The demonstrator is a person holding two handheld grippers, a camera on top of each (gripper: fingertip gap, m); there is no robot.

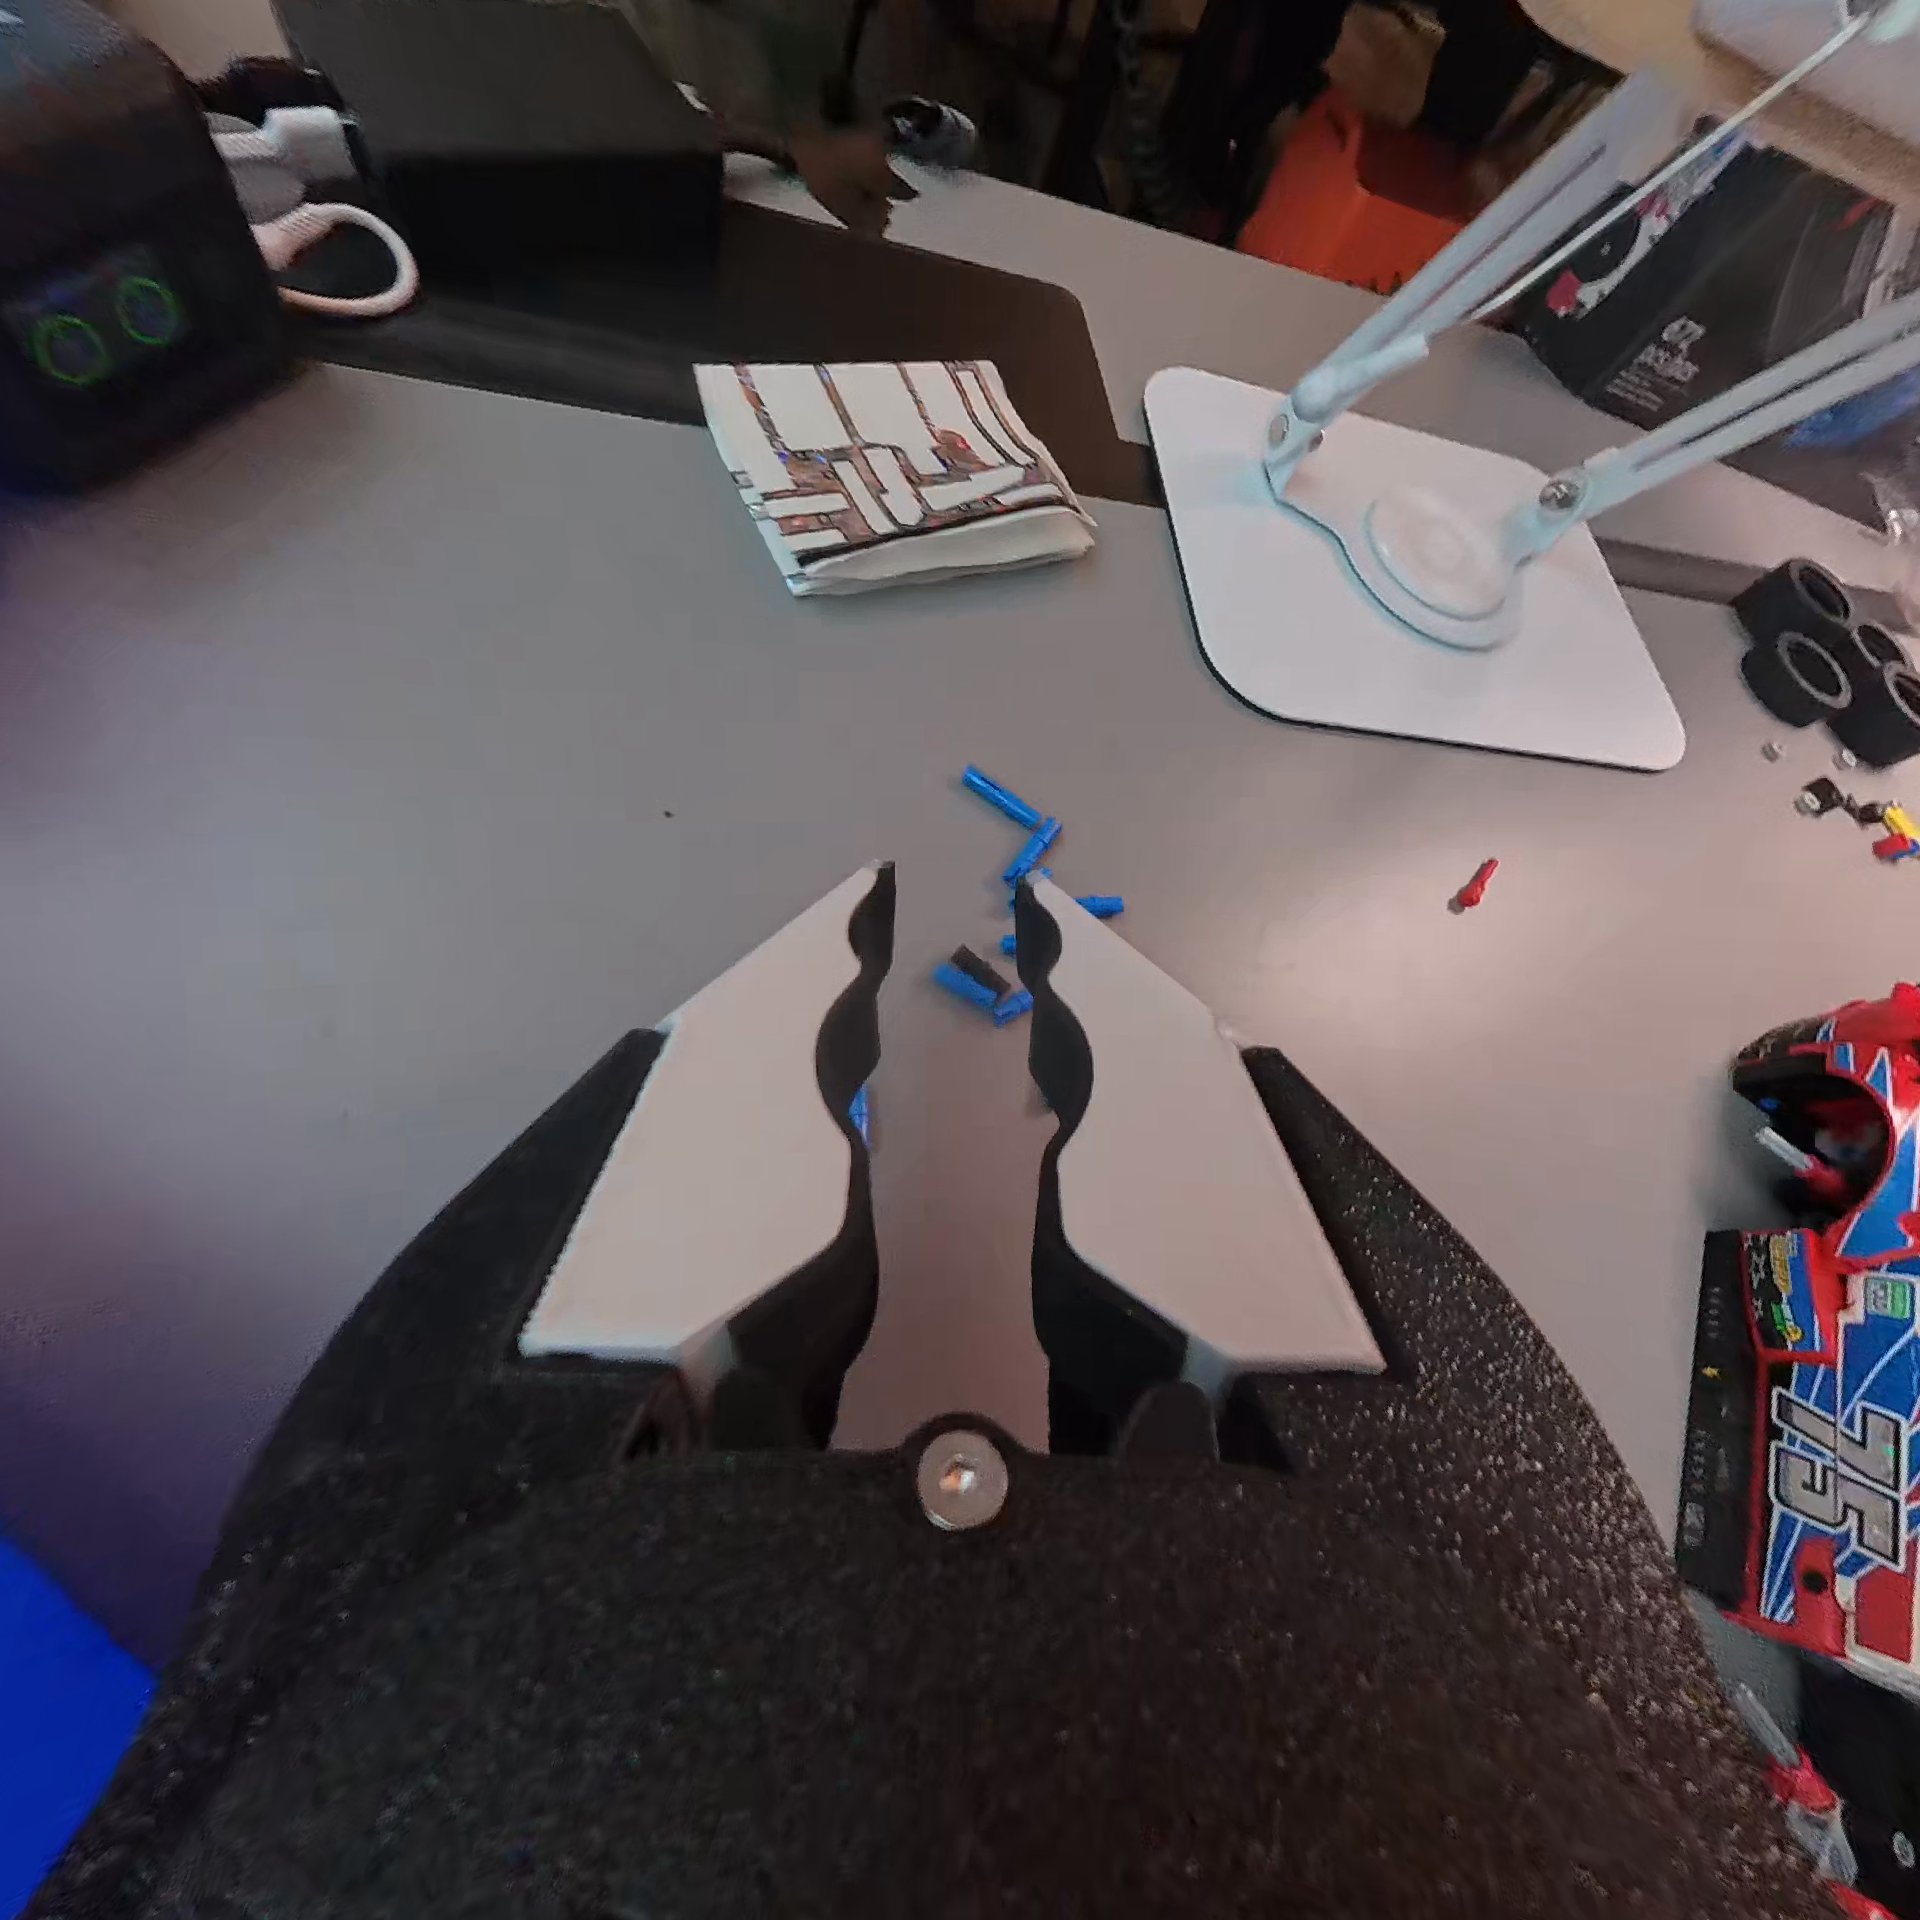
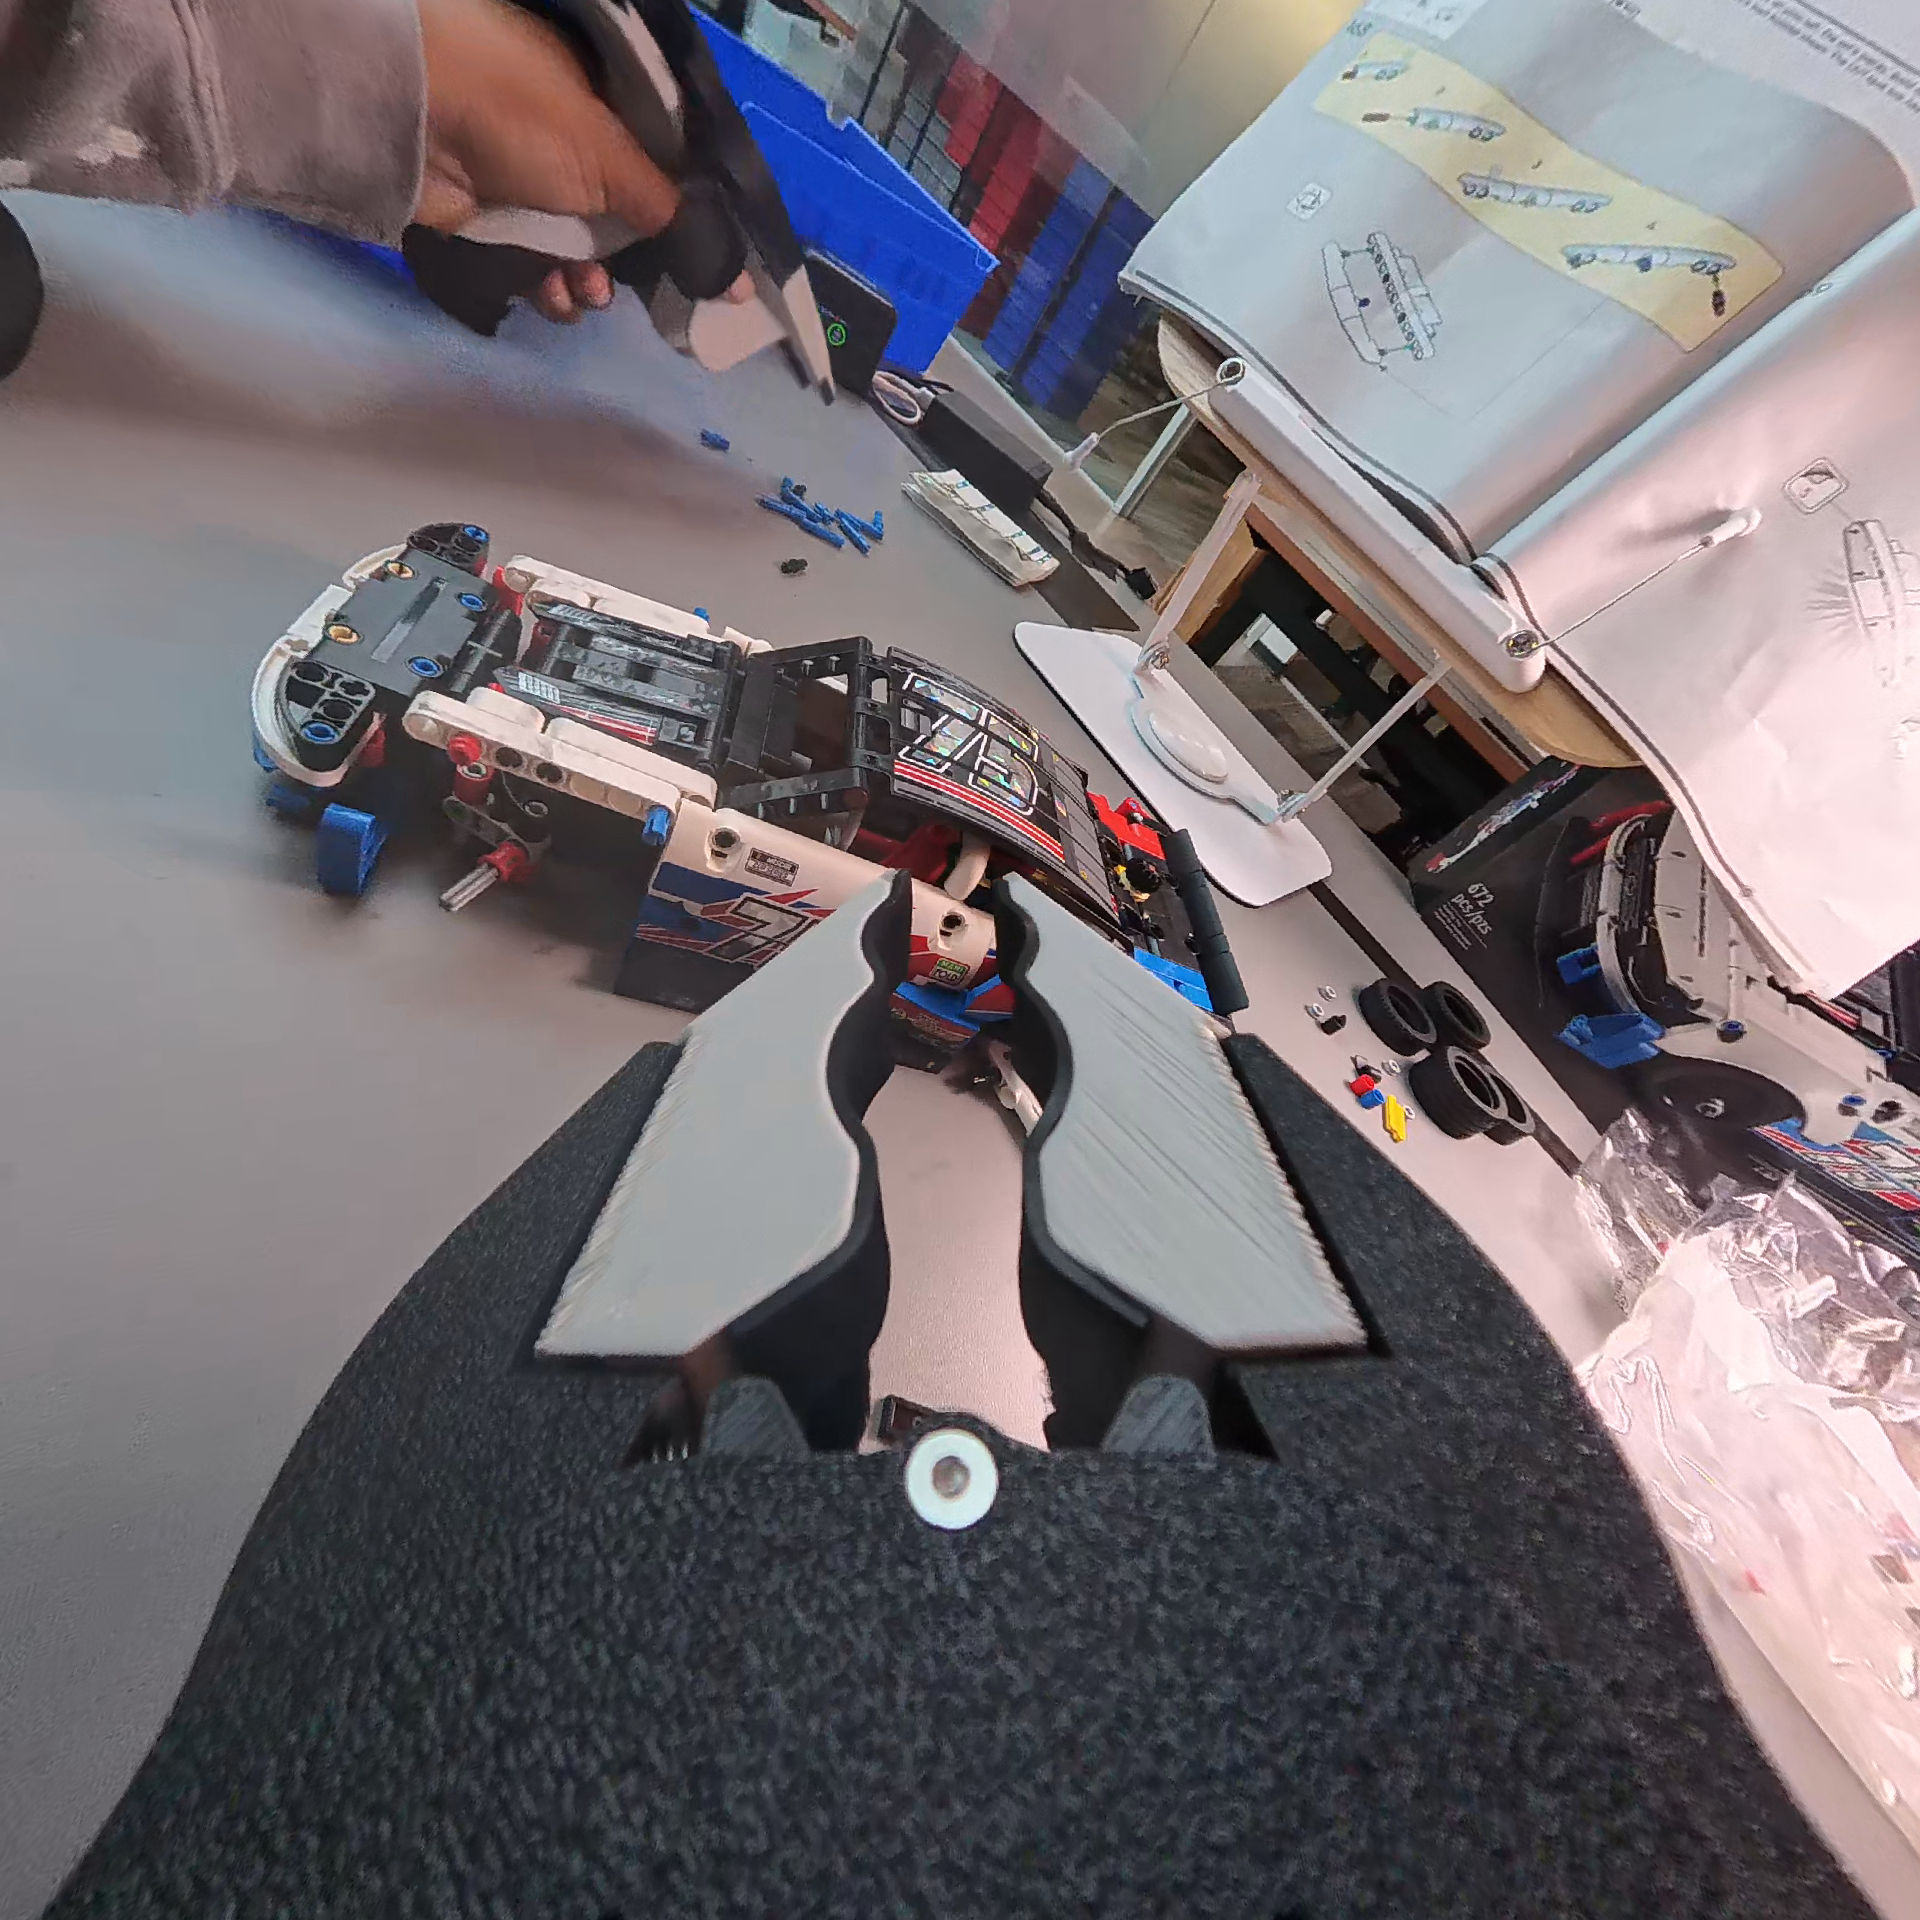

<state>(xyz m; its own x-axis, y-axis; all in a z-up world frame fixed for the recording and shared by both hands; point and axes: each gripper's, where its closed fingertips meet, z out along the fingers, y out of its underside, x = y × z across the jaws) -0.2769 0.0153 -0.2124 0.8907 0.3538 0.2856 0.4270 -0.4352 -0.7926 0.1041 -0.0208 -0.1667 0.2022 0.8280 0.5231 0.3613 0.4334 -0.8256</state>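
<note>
My left gripper point(image 1: 954, 878) is open and empty, low over a small heap of blue pegs point(image 1: 1013, 847) on the grey table point(image 1: 416, 727). A few pegs and a small black piece point(image 1: 971, 961) lie between its fingers. It also shows in the right wrist view point(image 2: 805, 343), held by a hand above the same pegs point(image 2: 821, 514). My right gripper point(image 2: 948, 888) is open, its tips on either side of a white beam point(image 2: 951, 930) on the toy brick race car point(image 2: 644, 727). The car lies tipped over on the table.
A white book stand point(image 2: 1174, 769) holds an open instruction booklet point(image 2: 1558, 260). Beside it are several black tyres point(image 2: 1455, 1049), small loose pieces point(image 2: 1377, 1091), clear plastic bags point(image 2: 1766, 1403) and the set's box point(image 2: 1496, 883). A folded paper point(image 1: 894, 473) and a red peg point(image 1: 1473, 885) lie near the pegs. The gap from one gripper's tips to the other's is roughly 40 centimeters.
</note>
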